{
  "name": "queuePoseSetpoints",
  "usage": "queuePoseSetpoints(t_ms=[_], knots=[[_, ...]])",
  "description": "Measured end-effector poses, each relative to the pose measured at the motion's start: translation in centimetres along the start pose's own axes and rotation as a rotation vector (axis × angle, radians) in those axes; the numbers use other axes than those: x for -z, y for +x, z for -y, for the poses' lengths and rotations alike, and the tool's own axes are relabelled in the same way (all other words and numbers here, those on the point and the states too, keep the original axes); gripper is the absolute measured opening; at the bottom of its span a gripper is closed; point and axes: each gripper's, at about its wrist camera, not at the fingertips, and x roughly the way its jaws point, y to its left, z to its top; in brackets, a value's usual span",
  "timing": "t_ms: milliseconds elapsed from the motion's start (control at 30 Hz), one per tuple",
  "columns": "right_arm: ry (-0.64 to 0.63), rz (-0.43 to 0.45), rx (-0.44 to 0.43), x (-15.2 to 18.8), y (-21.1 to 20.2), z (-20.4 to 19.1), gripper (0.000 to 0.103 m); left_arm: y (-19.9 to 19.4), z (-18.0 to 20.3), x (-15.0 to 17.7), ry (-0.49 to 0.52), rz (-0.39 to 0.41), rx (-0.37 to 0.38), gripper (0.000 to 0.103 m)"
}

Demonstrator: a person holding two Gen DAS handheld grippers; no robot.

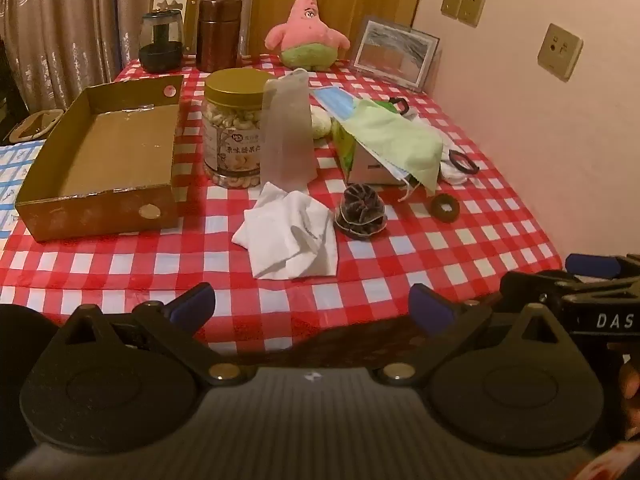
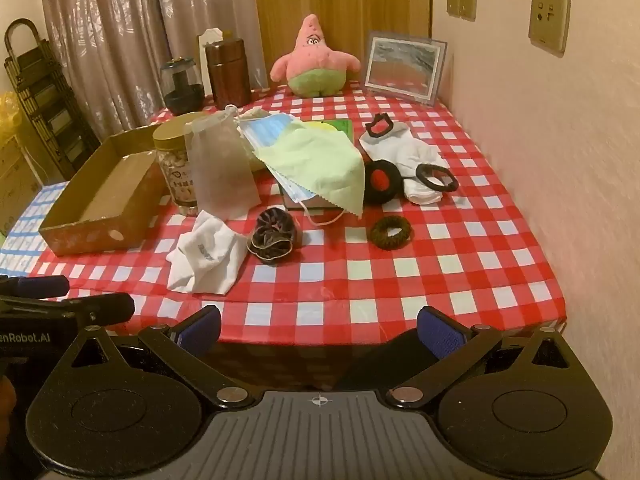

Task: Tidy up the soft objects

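A crumpled white cloth (image 1: pixel 290 236) (image 2: pixel 206 256) lies near the table's front edge, with a dark scrunchie (image 1: pixel 360 210) (image 2: pixel 274 236) beside it. A brown hair tie (image 2: pixel 392 232) (image 1: pixel 445 208) lies to the right. A pale green cloth (image 2: pixel 320 160) (image 1: pixel 394 140) and blue face masks (image 2: pixel 268 130) drape over a small box. White socks (image 2: pixel 408 160) with black hair rings (image 2: pixel 437 177) lie at the right. An empty cardboard tray (image 1: pixel 100 160) (image 2: pixel 100 192) stands left. My left gripper (image 1: pixel 312 306) and right gripper (image 2: pixel 320 330) hover open before the table edge, holding nothing.
A nut jar (image 1: pixel 232 128) and a frosted pouch (image 1: pixel 290 132) stand by the tray. A pink starfish plush (image 2: pixel 314 58), a picture frame (image 2: pixel 404 70), a brown canister (image 2: pixel 228 72) and a glass pot (image 2: pixel 182 86) line the back. A wall (image 2: pixel 560 160) bounds the right side.
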Motion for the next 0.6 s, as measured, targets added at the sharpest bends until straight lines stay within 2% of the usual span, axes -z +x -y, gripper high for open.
queuePoseSetpoints(t_ms=[133,233,600], knots=[[0.002,0.004,-0.003,0.0,-0.1,0.0,0.103,0.2,0.0,-0.3,-0.024,-0.016,0.015,0.101],[0.002,0.002,-0.004,-0.1,-0.1,0.1,0.103,-0.1,-0.8,-0.1,-0.043,0.008,0.037,0.101],[0.001,0.005,0.001,-0.1,-0.1,0.1,0.103,-0.1,-0.4,-0.2,-0.046,0.011,0.02,0.101]])
